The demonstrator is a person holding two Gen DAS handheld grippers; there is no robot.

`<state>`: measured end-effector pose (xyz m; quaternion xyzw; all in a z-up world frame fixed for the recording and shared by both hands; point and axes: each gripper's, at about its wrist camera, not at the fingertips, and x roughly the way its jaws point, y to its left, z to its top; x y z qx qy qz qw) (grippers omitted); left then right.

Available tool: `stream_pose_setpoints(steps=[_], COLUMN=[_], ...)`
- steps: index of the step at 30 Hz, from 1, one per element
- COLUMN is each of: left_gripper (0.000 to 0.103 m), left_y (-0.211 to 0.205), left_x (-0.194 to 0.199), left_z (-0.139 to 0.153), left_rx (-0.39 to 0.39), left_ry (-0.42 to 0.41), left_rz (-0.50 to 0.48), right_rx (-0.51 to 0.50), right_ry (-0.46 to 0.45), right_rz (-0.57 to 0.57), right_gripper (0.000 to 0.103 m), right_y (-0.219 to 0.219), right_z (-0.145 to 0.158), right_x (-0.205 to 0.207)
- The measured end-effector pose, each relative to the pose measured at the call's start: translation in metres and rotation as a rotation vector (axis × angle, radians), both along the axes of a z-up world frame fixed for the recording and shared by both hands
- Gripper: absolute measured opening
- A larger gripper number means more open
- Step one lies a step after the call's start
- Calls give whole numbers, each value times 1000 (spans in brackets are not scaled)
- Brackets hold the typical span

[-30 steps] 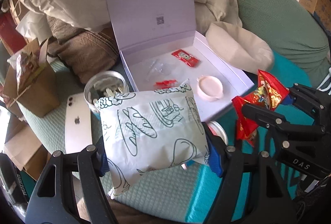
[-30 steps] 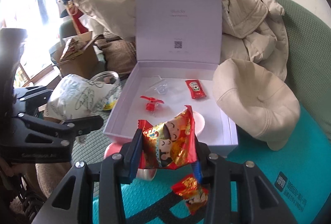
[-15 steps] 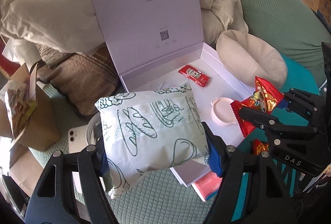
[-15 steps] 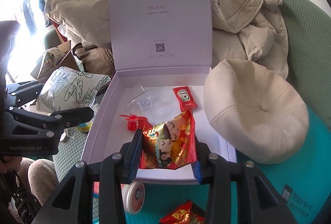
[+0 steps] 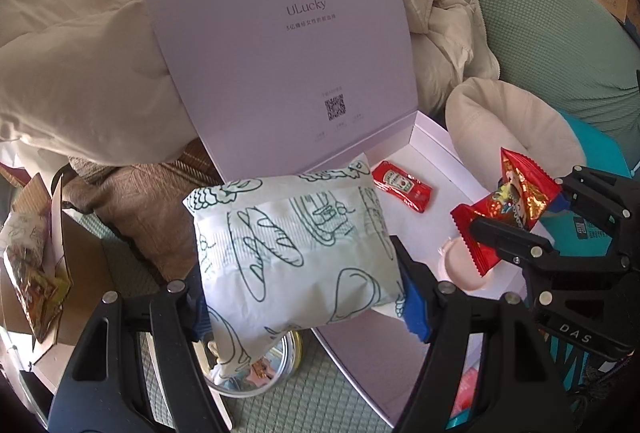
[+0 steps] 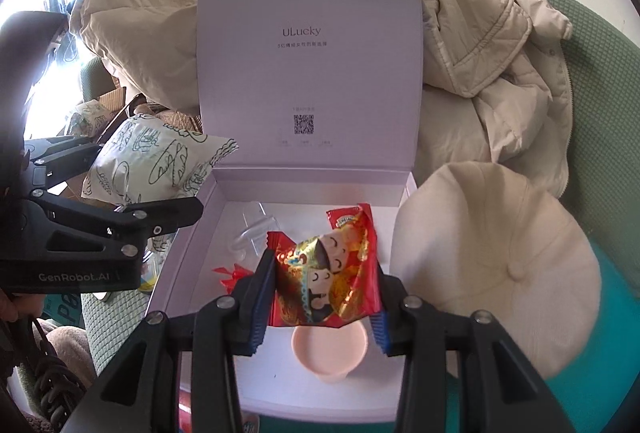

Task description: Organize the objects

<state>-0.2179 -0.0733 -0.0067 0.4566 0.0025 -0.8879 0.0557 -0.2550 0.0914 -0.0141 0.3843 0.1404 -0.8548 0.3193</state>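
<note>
A pale lilac gift box lies open, its lid standing upright behind it. My left gripper is shut on a pale green bread-print packet, held over the box's left wall. My right gripper is shut on a red and gold snack packet, held above the box floor near its front. Inside the box lie a red ketchup sachet, a pink round dish, a clear plastic piece and a small red bow.
A beige hat lies right of the box on a teal cloth. A cream padded coat is heaped behind, over a green sofa. A round tin, a brown cushion and a cardboard box sit on the left.
Both grippers have carried their packets forward to the open box. The green packet went from in front of the box to its left wall, and the red packet now hangs over the floor.
</note>
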Motion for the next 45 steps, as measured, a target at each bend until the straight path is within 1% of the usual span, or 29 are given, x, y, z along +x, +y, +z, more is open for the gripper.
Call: stream_pose_setpoints(steps=[5, 14, 20, 24, 28, 35, 40, 45], left_gripper=[71, 71, 71, 71, 71, 71, 71, 71], left_y=[-3, 1, 0, -2, 0, 6, 6, 4], left_x=[-11, -27, -34, -39, -43, -47, -54, -58], left_z=[-6, -19, -27, -34, -38, -44, -52, -61], left_rx=[14, 41, 17, 29, 34, 41, 41, 40], left_ry=[-2, -23, -29, -58, -68, -82, -111, -144], left_rz=[4, -26, -6, 0, -7, -47, -41, -34], right_rx=[7, 42, 73, 93, 117, 151, 177, 181], right_ry=[17, 26, 27, 22, 23, 36, 30, 25], right_rz=[8, 22, 33, 26, 25, 27, 11, 19], right_gripper=[42, 42, 42, 42, 42, 42, 42, 42], right_y=[-3, -13, -18, -19, -19, -20, -25, -29], right_z=[0, -5, -11, -13, -14, -16, -23, -29], right_x=[-9, -26, -29, -31, -33, -35, -37, -36])
